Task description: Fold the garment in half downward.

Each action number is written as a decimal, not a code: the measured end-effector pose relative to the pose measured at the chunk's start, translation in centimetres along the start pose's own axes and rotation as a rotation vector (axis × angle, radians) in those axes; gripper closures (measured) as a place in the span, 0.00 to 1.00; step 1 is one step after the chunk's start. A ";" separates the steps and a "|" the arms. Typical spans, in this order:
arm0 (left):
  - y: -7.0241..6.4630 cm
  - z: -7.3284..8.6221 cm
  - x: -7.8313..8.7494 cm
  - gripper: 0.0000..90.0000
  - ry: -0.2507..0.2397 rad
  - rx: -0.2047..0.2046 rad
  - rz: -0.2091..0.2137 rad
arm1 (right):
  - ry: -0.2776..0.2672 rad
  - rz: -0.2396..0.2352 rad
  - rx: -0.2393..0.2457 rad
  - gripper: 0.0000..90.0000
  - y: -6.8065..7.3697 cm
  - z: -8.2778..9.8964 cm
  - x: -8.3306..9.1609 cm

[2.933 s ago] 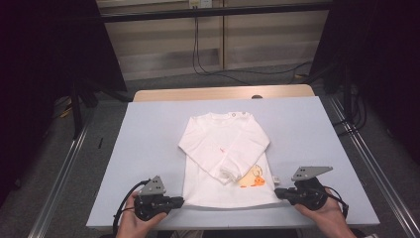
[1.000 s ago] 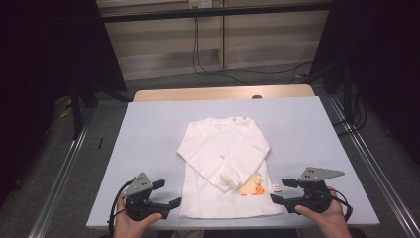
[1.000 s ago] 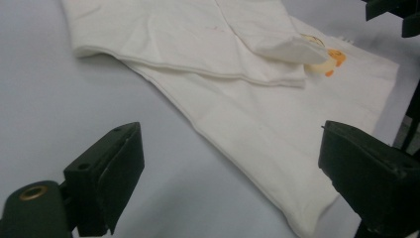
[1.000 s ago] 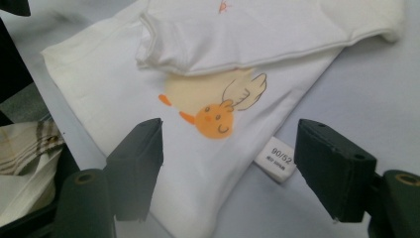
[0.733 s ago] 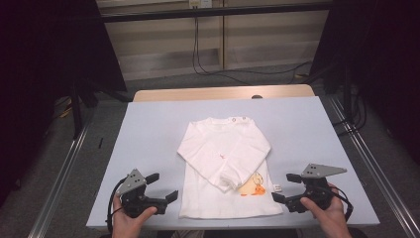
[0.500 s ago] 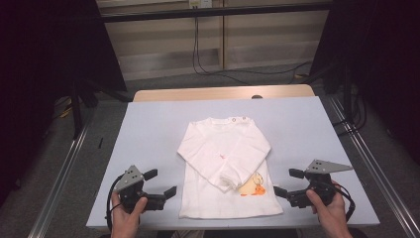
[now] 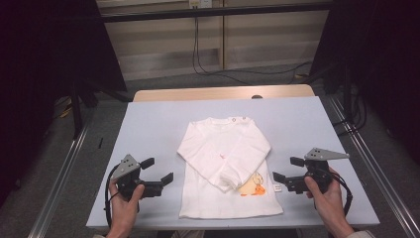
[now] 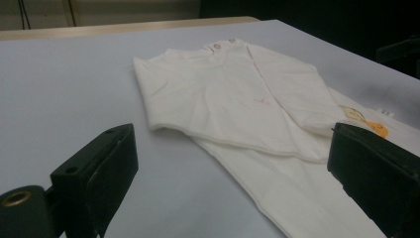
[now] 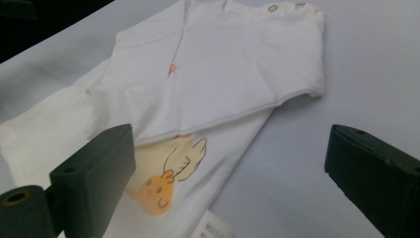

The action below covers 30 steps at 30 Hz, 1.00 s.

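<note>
White shirt (image 7: 225,163) lies flat mid-table (image 7: 148,124), neck toward the far edge, hem close to the near edge. Both sleeves are folded across the chest; an orange print (image 7: 253,185) shows below them on my right, with a small tag (image 7: 277,188) at that side seam.

My left gripper (image 7: 156,171) sits on the left of the shirt, held by my left hand (image 7: 124,203), jaws spread wide, nothing between them. In the left gripper view the shirt's near side edge (image 8: 237,148) runs between the jaws, apart from both.

My right gripper (image 7: 288,170), in my right hand (image 7: 327,198), is just beside the tag side, jaws wide too, empty. In the right gripper view the tag (image 9: 213,229) is near the bottom, between the jaws.

Bare table flanks the shirt on both sides and beyond the collar. Little margin at the near edge by the hem.
</note>
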State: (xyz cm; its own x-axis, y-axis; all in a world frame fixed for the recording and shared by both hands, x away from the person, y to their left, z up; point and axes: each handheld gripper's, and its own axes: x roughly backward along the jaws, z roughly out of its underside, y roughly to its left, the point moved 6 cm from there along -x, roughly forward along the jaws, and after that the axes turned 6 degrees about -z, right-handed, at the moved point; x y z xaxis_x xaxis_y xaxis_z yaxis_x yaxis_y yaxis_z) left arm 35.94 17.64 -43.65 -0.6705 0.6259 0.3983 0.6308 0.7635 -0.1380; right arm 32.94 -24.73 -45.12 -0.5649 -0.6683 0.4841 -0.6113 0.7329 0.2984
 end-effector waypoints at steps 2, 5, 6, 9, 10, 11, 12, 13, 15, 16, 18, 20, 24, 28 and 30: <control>0.4 -0.4 -0.4 0.06 -0.009 -0.003 -0.012 | 0.001 0.010 0.011 0.08 -0.4 -0.4 -0.4; 0.7 -0.7 -1.3 0.06 0.038 0.000 0.019 | 0.004 0.009 0.018 0.08 -0.8 -1.2 -0.9; 1.1 -0.9 -1.6 0.07 0.023 -0.030 -0.014 | 0.006 0.012 0.022 0.08 -0.9 -1.5 -1.1; 1.6 -1.6 -2.4 0.08 0.019 -0.033 -0.021 | -0.001 0.005 0.029 0.07 -1.1 -2.3 -1.5; 1.8 -1.9 -2.6 0.08 0.017 -0.032 -0.026 | -0.009 0.004 0.031 0.06 -1.2 -2.6 -1.6; 2.0 -2.2 -2.9 0.08 0.016 -0.033 -0.025 | -0.009 0.002 0.029 0.06 -1.4 -2.8 -1.7; 2.2 -2.5 -3.1 0.08 0.019 -0.028 -0.015 | -0.011 0.001 0.030 0.06 -1.5 -3.1 -1.7; 2.3 -2.7 -3.3 0.08 0.019 -0.023 -0.012 | -0.015 -0.002 0.036 0.06 -1.6 -3.3 -1.7; 2.7 -3.0 -3.8 0.08 0.019 -0.030 -0.019 | -0.013 -0.005 0.043 0.06 -1.9 -3.8 -1.9; 2.7 -3.2 -4.1 0.08 0.004 -0.026 -0.019 | -0.013 -0.009 0.043 0.05 -2.0 -4.0 -2.0; 2.9 -3.2 -4.5 0.08 -0.001 -0.054 -0.036 | -0.005 -0.004 0.042 0.06 -2.4 -4.3 -2.4; 3.0 -3.1 -5.0 0.09 0.011 -0.051 -0.030 | 0.004 0.008 0.041 0.06 -2.7 -4.5 -2.9; 3.5 -3.5 -5.7 0.09 0.019 -0.052 -0.020 | 0.036 -0.003 0.049 0.06 -3.1 -4.9 -4.1; 4.0 -4.1 -6.6 0.09 0.028 -0.045 -0.007 | 0.054 -0.023 0.050 0.06 -3.4 -6.0 -4.9; 4.2 -4.3 -7.4 0.09 0.032 -0.048 -0.016 | 0.054 -0.024 0.055 0.05 -3.7 -6.7 -5.2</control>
State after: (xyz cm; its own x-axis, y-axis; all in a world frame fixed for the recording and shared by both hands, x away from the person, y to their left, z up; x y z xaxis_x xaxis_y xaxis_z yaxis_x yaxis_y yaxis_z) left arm 45.24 15.53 -43.27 -0.6684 0.6077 0.4290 0.6385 0.7646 -0.0883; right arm 41.85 -23.14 -43.28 -0.5200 -0.6769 0.5210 -0.6547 0.7076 0.2660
